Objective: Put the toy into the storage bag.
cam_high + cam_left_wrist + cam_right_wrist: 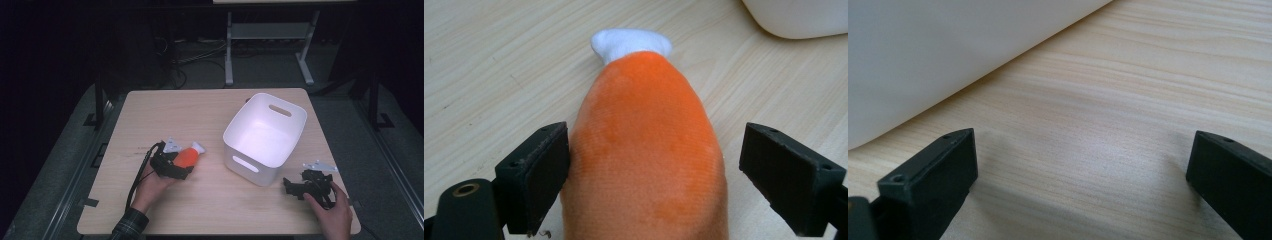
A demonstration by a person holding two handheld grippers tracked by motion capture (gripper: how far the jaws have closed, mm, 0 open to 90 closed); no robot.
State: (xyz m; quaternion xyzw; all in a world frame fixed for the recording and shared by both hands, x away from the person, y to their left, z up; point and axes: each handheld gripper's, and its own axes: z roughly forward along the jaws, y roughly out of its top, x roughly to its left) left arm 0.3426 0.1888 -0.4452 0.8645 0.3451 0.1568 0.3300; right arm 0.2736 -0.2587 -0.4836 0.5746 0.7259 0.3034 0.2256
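Item: orange plush toy (pixel 644 150), carrot-shaped, with a white fabric tip (pixel 631 42). It lies on the wooden table (pixel 210 210), left of centre in the high view, tip pointing toward the white bin (pixel 265 132).

Surface: short velvety pile, finely ribbed; body rounded and tapering to the white end. I judge it light, soft and squashy, not fragile, and not slippery, since the nap should give my pads purchase. It will likely deform under pressure, so a firm squeeze is tolerable.

Hold: across the thick orange belly, where it fills the gap best; the narrow white tip looks too floppy.

My left gripper (pixel 654 170): jaws spread wide on either side of the toy's body. The jaw at lower left of the left gripper view is touching or nearly touching the plush; the other stands apart. Nothing clamped yet.

My right gripper (pixel 1083 175): jaws wide apart, nothing between them, low over bare table just beside the bin's smooth, rigid plastic wall, at lower right of the high view.
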